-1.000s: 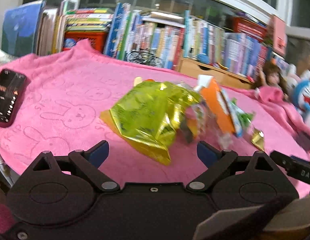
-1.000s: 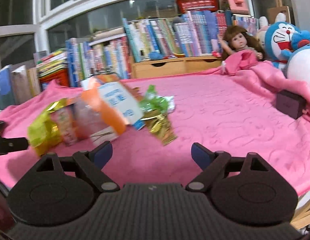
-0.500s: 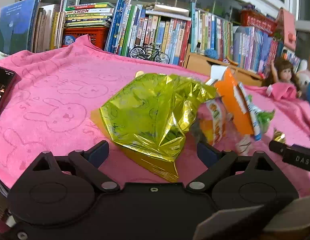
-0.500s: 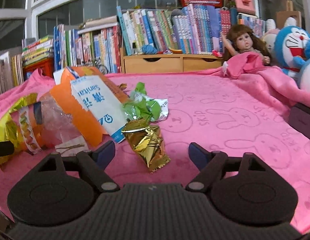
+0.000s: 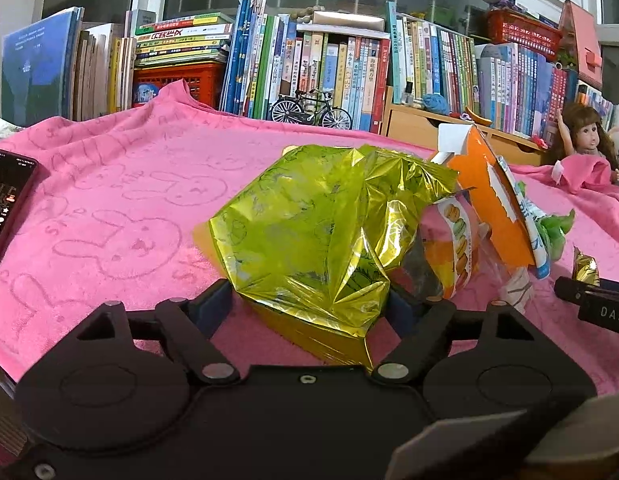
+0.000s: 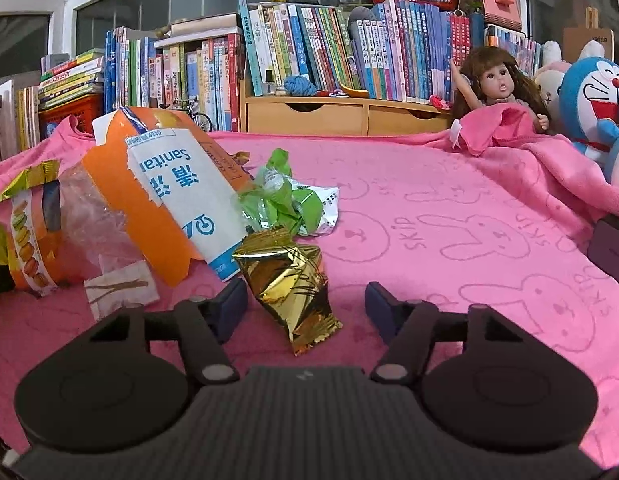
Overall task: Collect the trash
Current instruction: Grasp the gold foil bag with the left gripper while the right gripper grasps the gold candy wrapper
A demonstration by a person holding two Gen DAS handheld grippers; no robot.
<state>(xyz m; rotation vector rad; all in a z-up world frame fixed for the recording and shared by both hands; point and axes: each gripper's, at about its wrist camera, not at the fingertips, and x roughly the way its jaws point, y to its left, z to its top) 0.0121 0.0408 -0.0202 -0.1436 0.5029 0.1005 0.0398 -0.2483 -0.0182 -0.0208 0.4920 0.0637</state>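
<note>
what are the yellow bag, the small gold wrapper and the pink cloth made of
Yellow bag: looks like thin metallised plastic film, glossy, with sharp creases and bright glints.
Gold wrapper: likely foil-lined plastic, shiny and crinkled, with a crimped end.
Pink cloth: soft matte fleece or towelling, fuzzy, with embossed rabbit outlines.

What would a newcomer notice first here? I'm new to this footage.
A shiny yellow-green foil bag sits on the pink blanket, between the fingers of the left gripper. A small gold wrapper lies between the fingers of the right gripper. Behind, a doll sits before packed books.
</note>
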